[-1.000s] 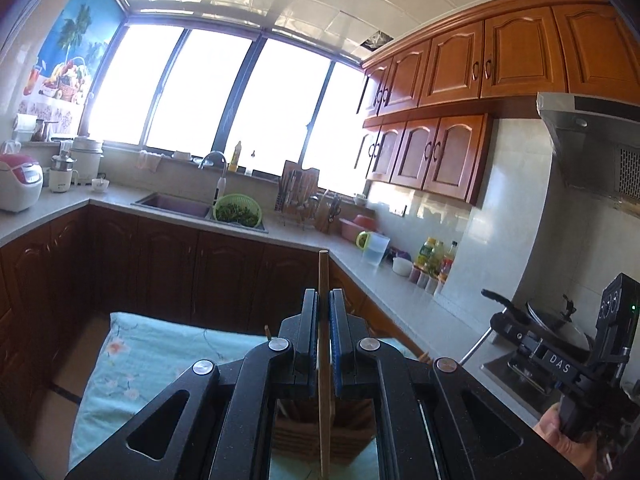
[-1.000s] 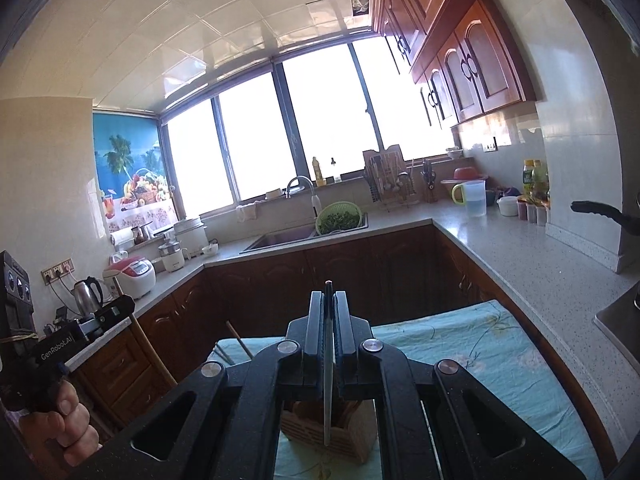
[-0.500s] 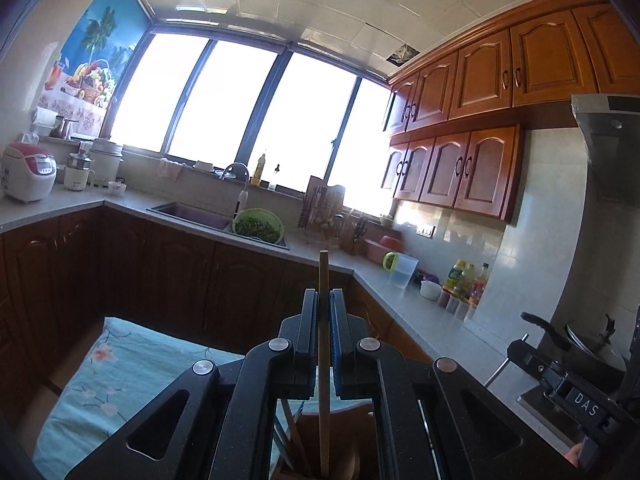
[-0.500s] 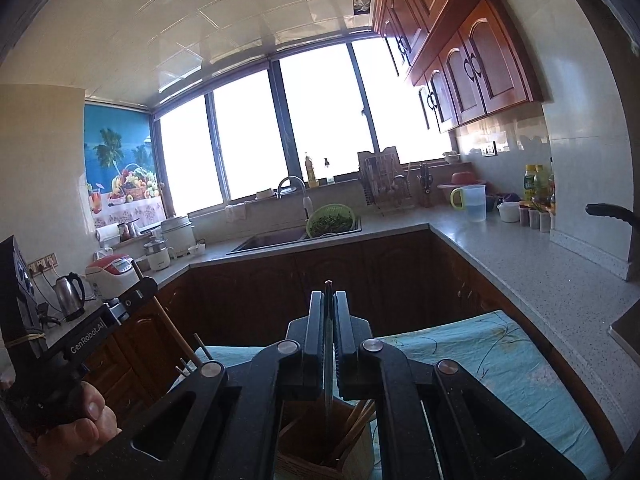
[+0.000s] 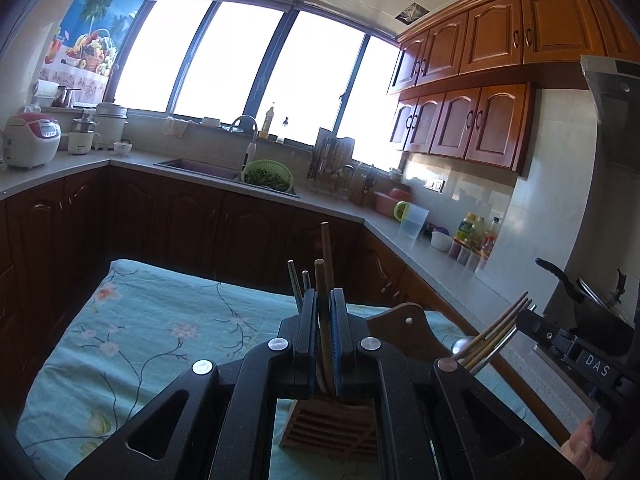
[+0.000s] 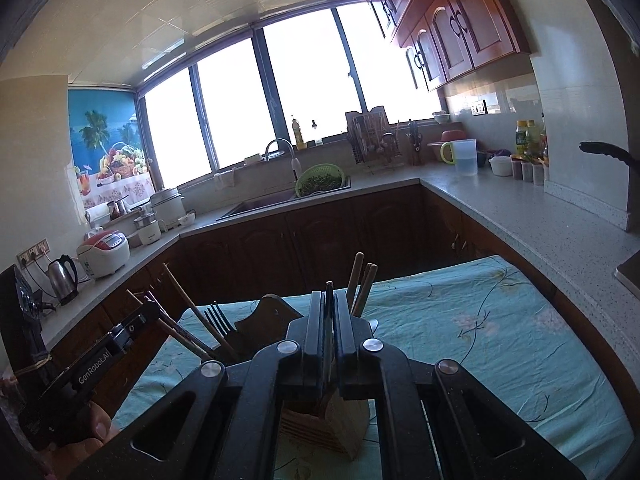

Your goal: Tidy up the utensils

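Your floral cloth lies below the sink counter. Left gripper pinches a wooden chopstick above the wooden holder. Only the right view shows a kettle; right gripper pinches a dark utensil.

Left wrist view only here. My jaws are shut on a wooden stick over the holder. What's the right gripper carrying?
Observer: The right gripper is shut on a thin dark utensil, held upright. I can't tell what kind it is.
Operator: Where is it relative to the holder?
Observer: In the right wrist view the wooden holder sits directly below its jaws, on the floral cloth.
Operator: Any forks in already?
Observer: Yes, a dark fork stands tines up in the holder, left of the right gripper in that view.
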